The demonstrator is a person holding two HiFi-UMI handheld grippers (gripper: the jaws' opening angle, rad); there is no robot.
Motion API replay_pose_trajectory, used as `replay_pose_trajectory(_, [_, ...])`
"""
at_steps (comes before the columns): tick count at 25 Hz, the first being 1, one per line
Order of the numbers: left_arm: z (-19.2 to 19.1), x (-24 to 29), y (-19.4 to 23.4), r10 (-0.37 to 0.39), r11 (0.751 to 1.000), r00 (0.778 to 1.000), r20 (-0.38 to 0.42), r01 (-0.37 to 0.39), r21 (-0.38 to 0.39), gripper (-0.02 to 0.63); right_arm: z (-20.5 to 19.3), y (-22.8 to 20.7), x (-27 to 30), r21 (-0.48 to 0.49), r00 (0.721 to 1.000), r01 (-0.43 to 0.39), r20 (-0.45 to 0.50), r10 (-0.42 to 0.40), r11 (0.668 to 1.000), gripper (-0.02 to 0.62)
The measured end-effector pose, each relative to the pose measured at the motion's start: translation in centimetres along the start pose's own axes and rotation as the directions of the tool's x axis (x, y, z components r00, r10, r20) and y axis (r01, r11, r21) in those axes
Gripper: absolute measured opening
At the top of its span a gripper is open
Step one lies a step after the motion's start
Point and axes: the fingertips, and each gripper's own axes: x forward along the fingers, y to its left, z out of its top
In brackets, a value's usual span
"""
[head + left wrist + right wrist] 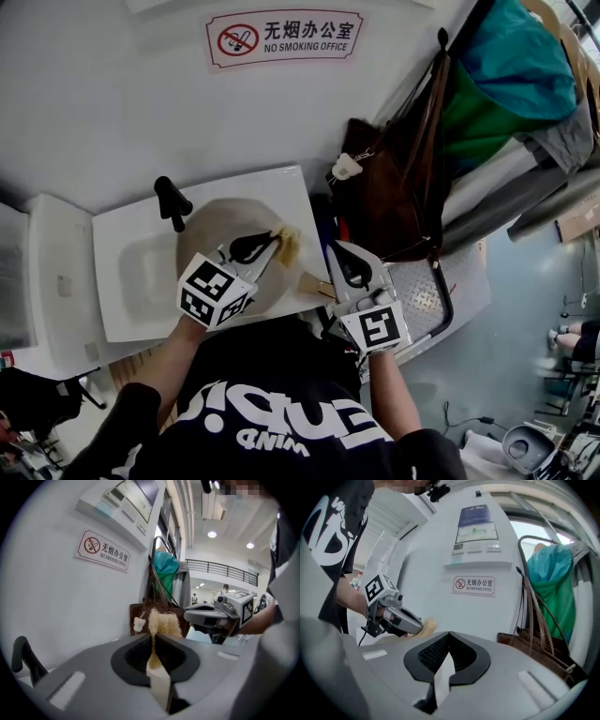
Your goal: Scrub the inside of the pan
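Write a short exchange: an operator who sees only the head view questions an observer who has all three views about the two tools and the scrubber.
Operator: Is the left tool really gripping the scrubber?
Observer: Yes. In the left gripper view its jaws are pressed together on the scrubber, which fans out beyond the tips.
Operator: And does the right tool hold anything?
Observer: No. The right gripper view shows its jaws shut against each other with nothing between them.

White wall (112, 94), no-smoking sign (284, 37), seemingly grey floor (525, 309)
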Motion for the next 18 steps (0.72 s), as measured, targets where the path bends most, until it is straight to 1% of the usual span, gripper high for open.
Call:
replay_pose_trajectory(2, [0.3,-0.2,0.0,0.016,1.000,0.998,0.054,-0.017,0.017,0.021,0.4,0.1,-0.1,0.069,0.999,0.025,0.035,-0.028,0.997,0.009])
replay_pose_trajectory(5, [0.3,-0.4,0.3,0.042,0.998,0.992,0.122,-0.048,0.041,0.022,-0.5,-0.1,0.0,0.155,0.997,0.065,0.026,-0.070,0.986,0.009])
replay_pose_trajectory(9, [0.0,-0.7,0.9,0.075,0.996,0.978,0.196,-0.084,0.043,0.022,-2.1,-0.3,0.3,0.239,0.994,0.093,0.026,-0.102,0.967,0.009])
replay_pose_trajectory(12, [-0.4,-0.8,1.2,0.092,0.993,0.968,0.232,-0.107,0.054,0.023,-3.3,-0.4,0.4,0.271,0.993,0.112,0.016,-0.121,0.956,0.009])
replay_pose_trajectory(18, [-0.9,-1.4,2.2,0.142,0.987,0.956,0.255,-0.157,0.041,0.023,-4.1,-0.3,0.6,0.299,0.994,0.104,0.005,-0.111,0.949,0.009])
